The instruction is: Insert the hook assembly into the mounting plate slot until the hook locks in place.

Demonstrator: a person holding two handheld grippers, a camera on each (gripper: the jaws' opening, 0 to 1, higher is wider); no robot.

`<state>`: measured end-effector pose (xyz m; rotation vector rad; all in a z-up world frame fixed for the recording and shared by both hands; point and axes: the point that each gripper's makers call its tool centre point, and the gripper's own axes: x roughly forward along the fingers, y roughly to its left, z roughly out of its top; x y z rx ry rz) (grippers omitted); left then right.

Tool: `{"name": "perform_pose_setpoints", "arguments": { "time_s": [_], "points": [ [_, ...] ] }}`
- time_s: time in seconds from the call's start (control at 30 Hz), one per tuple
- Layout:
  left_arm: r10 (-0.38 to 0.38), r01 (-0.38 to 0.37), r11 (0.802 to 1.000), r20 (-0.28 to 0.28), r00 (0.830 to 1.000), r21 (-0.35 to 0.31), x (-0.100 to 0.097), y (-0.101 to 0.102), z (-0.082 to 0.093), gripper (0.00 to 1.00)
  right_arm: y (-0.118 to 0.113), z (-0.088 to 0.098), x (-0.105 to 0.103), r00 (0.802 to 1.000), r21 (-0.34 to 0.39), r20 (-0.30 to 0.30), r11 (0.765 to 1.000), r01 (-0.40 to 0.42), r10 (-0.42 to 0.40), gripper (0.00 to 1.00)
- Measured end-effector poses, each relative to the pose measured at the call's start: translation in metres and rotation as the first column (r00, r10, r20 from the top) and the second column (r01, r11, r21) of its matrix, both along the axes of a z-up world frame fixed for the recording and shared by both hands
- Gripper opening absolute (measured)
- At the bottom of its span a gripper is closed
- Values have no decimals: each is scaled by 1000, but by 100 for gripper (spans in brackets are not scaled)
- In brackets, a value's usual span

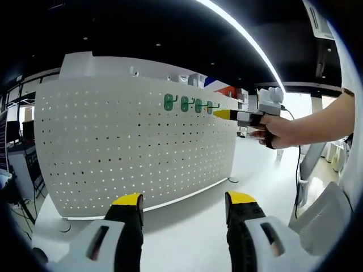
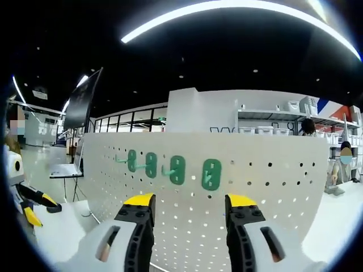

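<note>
The white perforated metal mounting plate is standing upright on the bench. Four green plastic hook assemblies are sitting side by side in one row in its upper holes, their hooks projecting outward.

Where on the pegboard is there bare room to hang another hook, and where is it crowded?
The pegboard is bare below and to the left of the row of four green hooks. In the right gripper view, bare holes lie right of that row too. The row itself is crowded; the right gripper hovers beside it.
</note>
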<state>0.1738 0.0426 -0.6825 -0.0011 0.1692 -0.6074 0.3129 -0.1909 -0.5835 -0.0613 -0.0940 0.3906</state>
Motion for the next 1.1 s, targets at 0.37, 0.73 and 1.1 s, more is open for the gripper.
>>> {"name": "perform_pose_setpoints", "arguments": {
  "time_s": [0.37,0.73,1.1],
  "points": [
    [8,-8,1000,12,1000,2,4,3,4,62,0,-16,-28,998,-37,-8,998,-55,55,50],
    [16,-16,1000,35,999,9,11,12,13,64,-5,-34,-51,996,-28,-48,997,-73,71,50],
    [21,-22,1000,47,999,18,10,17,16,64,-13,-48,-75,994,-9,-80,997,-80,79,51]
  ]
}}
